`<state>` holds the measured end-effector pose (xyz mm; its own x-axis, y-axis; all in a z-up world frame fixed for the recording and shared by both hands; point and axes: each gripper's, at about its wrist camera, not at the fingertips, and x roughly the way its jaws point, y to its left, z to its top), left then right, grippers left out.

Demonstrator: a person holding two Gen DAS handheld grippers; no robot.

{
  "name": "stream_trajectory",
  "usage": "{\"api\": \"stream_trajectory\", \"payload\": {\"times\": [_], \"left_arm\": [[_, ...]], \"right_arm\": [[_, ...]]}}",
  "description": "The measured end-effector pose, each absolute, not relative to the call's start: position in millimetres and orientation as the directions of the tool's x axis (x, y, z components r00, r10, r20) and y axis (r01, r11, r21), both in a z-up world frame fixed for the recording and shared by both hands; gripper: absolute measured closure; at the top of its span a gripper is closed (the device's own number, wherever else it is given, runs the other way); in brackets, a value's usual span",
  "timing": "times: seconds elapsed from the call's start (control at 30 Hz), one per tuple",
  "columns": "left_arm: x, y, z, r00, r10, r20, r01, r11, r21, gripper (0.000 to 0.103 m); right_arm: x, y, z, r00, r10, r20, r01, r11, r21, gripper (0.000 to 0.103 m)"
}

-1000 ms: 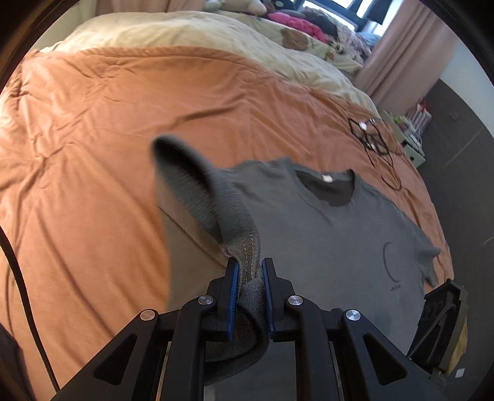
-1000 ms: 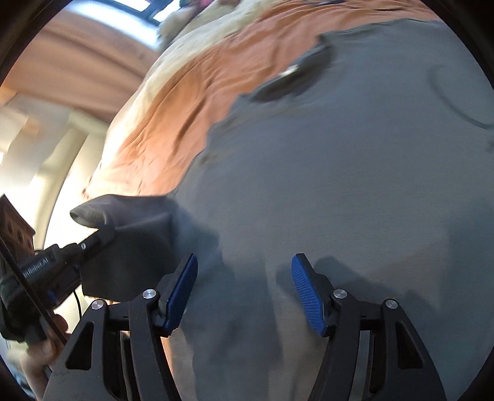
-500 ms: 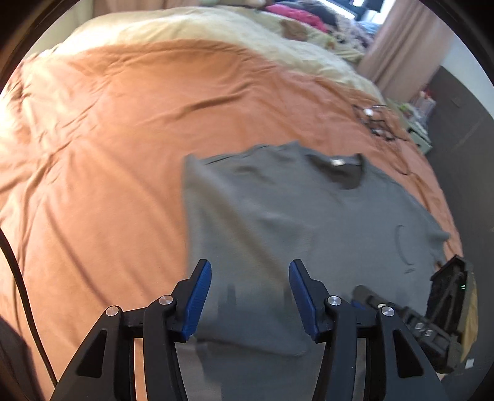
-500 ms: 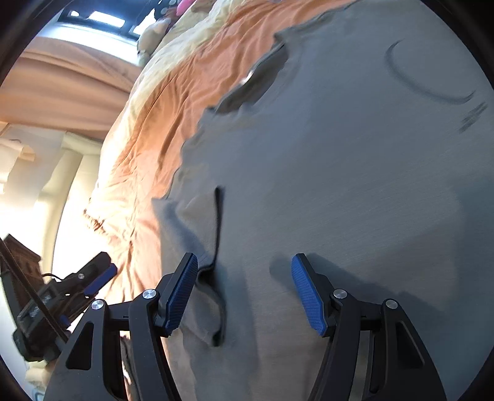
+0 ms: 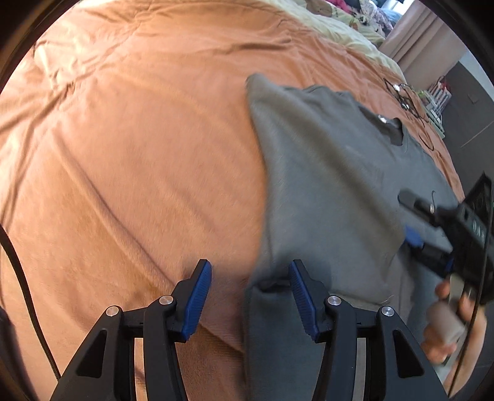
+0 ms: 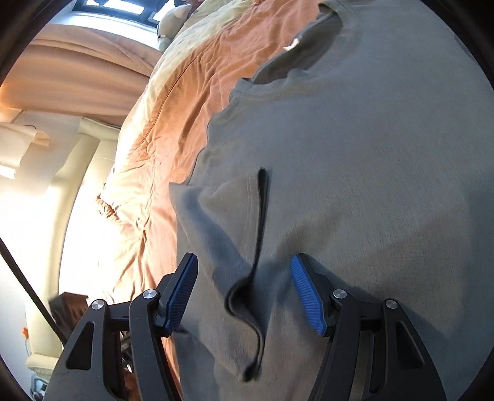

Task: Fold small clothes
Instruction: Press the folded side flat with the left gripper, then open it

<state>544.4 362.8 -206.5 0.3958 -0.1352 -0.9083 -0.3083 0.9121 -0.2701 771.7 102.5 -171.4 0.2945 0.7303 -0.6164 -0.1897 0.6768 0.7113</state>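
Note:
A grey T-shirt (image 5: pixel 333 185) lies front up on an orange bedspread (image 5: pixel 139 154), its left sleeve (image 6: pixel 228 222) folded in over the body. My left gripper (image 5: pixel 248 293) is open and empty, low over the shirt's left edge. My right gripper (image 6: pixel 244 296) is open and empty, just above the folded sleeve's dark hem (image 6: pixel 261 216). The right gripper (image 5: pixel 432 228) also shows in the left wrist view, held by a hand over the shirt. The neckline (image 6: pixel 302 46) with a white label lies at the far end.
A cream duvet (image 5: pixel 339 24) with soft toys lies beyond the bedspread. Black cables (image 5: pixel 404 95) lie on the bed past the shirt's collar. A curtain (image 6: pixel 83 71) and a bright window side are to the left in the right wrist view.
My left gripper let go of the sleeve, which dropped folded onto the shirt's body, then swung left to the shirt's edge. My right gripper stayed open and moved over the folded sleeve.

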Motion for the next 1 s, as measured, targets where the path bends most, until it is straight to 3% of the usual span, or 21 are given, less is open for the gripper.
{"api": "stream_trajectory", "payload": {"times": [0.1, 0.17, 0.27, 0.3, 0.33, 0.4, 0.43, 0.6, 0.8, 0.87, 0.93, 1.0], "left_arm": [[537, 365, -210, 0.422, -0.152, -0.894, -0.289, 0.912, -0.292, 0.051], [534, 365, -210, 0.427, -0.157, -0.891, -0.278, 0.914, -0.294, 0.058], [529, 364, -210, 0.424, -0.178, -0.888, -0.255, 0.917, -0.306, 0.073], [528, 363, -210, 0.420, -0.175, -0.890, -0.243, 0.924, -0.296, 0.079], [527, 361, -210, 0.420, -0.170, -0.892, -0.230, 0.930, -0.285, 0.082], [525, 361, -210, 0.419, -0.166, -0.893, -0.224, 0.934, -0.279, 0.096], [524, 361, -209, 0.422, -0.166, -0.891, -0.226, 0.933, -0.280, 0.096], [519, 362, -208, 0.438, -0.146, -0.887, -0.234, 0.934, -0.269, 0.097], [518, 362, -206, 0.436, -0.150, -0.888, -0.234, 0.933, -0.272, 0.097], [517, 361, -201, 0.442, -0.161, -0.882, -0.224, 0.933, -0.283, 0.097], [517, 361, -192, 0.460, -0.175, -0.871, -0.214, 0.929, -0.300, 0.090], [517, 363, -183, 0.484, -0.176, -0.857, -0.216, 0.925, -0.312, 0.068]], "right_arm": [[785, 115, -169, 0.293, 0.706, -0.645, -0.200, 0.705, 0.681, 0.046], [787, 124, -164, 0.297, 0.688, -0.662, -0.224, 0.724, 0.652, 0.048], [788, 131, -160, 0.308, 0.648, -0.697, -0.247, 0.762, 0.599, 0.061], [793, 138, -159, 0.311, 0.636, -0.706, -0.269, 0.771, 0.577, 0.071], [795, 142, -159, 0.312, 0.626, -0.715, -0.279, 0.779, 0.561, 0.087], [799, 142, -158, 0.305, 0.617, -0.726, -0.278, 0.787, 0.551, 0.101], [800, 139, -155, 0.310, 0.627, -0.715, -0.275, 0.779, 0.564, 0.103], [792, 121, -135, 0.429, 0.556, -0.712, -0.272, 0.831, 0.485, 0.103], [787, 129, -136, 0.391, 0.489, -0.780, -0.291, 0.869, 0.400, 0.101], [781, 125, -129, 0.393, 0.505, -0.768, -0.297, 0.861, 0.414, 0.092], [771, 123, -121, 0.398, 0.525, -0.752, -0.329, 0.847, 0.417, 0.054], [761, 119, -114, 0.412, 0.534, -0.739, -0.363, 0.839, 0.404, 0.048]]}}
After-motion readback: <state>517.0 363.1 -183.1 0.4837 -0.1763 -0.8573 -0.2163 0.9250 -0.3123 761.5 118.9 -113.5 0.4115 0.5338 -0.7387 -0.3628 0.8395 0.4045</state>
